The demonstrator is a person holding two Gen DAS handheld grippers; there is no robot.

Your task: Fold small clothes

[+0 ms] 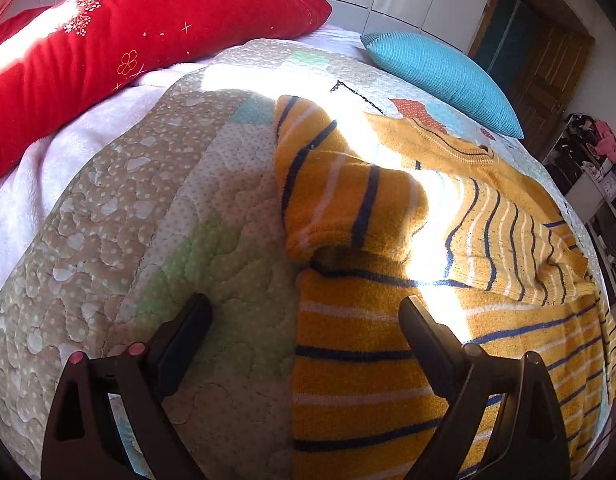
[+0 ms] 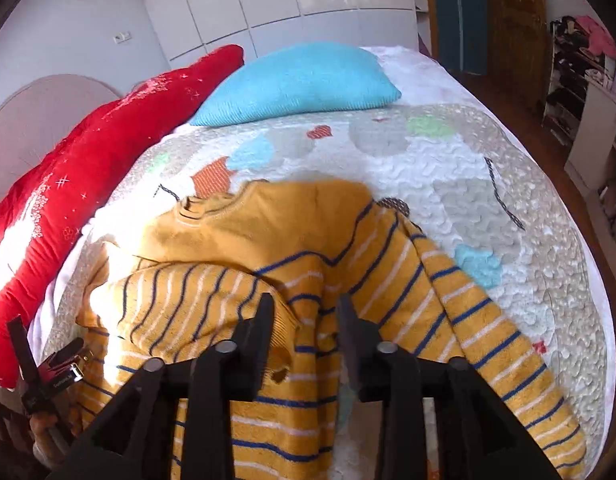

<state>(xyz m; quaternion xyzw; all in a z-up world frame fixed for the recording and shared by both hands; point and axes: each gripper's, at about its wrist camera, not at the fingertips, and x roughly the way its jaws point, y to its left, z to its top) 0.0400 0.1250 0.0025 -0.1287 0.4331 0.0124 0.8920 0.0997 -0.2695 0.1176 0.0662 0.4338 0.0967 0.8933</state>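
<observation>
Item: yellow striped sweater point(image 1: 387, 360), lying on quilt point(image 1: 148, 240), sleeves folded in. Left gripper point(image 1: 304, 320) hovering spread over its edge; right gripper point(image 2: 306, 312) gaping above the sleeve. Advice: pinch both hem corners evenly.

both wrist cameras are looking down close over the bed point(image 1: 108, 208), facing its pillow edge; the left one is sitting nearer the left edge, both sharing the striped sweater point(image 1: 367, 340) point(image 2: 292, 232) and blue pillow point(image 1: 439, 76) point(image 2: 304, 80).

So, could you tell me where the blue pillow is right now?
The blue pillow lies at the bed's far end, right of the red pillow, beyond the striped sweater.
</observation>
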